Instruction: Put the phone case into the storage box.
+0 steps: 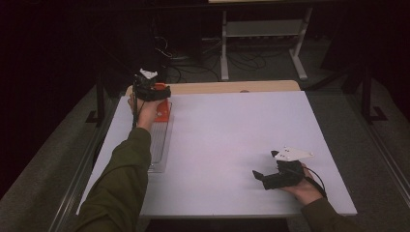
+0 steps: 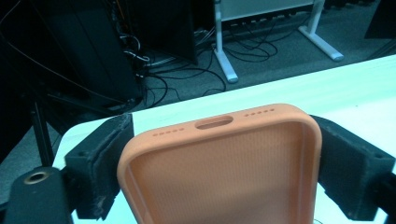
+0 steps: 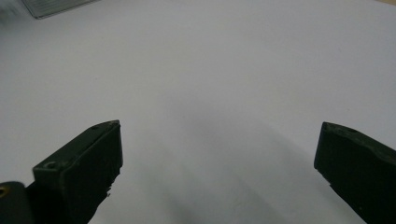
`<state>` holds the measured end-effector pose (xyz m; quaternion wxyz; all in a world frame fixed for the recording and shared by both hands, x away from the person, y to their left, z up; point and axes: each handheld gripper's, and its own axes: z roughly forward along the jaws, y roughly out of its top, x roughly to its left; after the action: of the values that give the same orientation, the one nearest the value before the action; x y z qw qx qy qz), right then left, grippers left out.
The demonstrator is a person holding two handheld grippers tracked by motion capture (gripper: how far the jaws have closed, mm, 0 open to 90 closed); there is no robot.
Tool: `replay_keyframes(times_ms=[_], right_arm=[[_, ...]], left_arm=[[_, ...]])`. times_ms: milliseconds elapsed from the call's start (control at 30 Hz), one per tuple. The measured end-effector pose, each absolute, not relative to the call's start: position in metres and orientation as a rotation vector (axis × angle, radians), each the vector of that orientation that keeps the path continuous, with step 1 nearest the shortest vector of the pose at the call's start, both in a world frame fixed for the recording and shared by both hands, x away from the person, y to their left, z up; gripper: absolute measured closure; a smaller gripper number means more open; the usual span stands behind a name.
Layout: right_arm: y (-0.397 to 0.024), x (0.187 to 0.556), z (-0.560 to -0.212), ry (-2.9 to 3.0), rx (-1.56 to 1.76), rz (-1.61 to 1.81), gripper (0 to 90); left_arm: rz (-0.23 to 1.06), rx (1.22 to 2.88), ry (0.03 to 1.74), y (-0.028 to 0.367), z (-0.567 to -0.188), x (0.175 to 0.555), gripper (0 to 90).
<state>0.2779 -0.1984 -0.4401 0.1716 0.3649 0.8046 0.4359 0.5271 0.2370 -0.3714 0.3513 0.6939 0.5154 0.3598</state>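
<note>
The left gripper [image 1: 162, 92] sits at the far left corner of the white surface [image 1: 232, 145], held by the person's left hand [image 1: 145, 110], with an orange phone case [image 2: 224, 163] between its jaws. In the left gripper view the case lies with its hollow inside facing up and its end with the charging slot pointing away, out past the fingertips toward the edge of the surface. The foam pad [image 2: 105, 163] on one side lies against the case's rounded corner, and the pad on the other side stands right at the opposite edge; whether both press on it cannot be told, though the jaws are partly open and no wider than the case. In the high view the case shows as an orange patch under the gripper, at the far end of a clear tray [image 1: 159, 145] that runs along the left side of the surface. The right gripper [image 1: 263, 176] rests in the person's right hand [image 1: 307, 188] near the front right corner, well apart from the case, its jaws spread wide over bare surface with nothing between them.
</note>
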Motion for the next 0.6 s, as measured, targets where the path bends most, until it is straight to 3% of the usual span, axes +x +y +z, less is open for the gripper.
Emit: replay_keyframes(times_ms=[233,600], right_arm=[[-0.199,0.278,-0.44,2.283,1.031,1.238,0.5],[-0.198,0.278,-0.44,2.283,1.03,1.235,0.5]], left_arm=[[0.942,1.769,1.343,0.239,-0.371,0.527,1.2],[0.884,1.767,1.313,0.245,-0.362,0.52,0.0]])
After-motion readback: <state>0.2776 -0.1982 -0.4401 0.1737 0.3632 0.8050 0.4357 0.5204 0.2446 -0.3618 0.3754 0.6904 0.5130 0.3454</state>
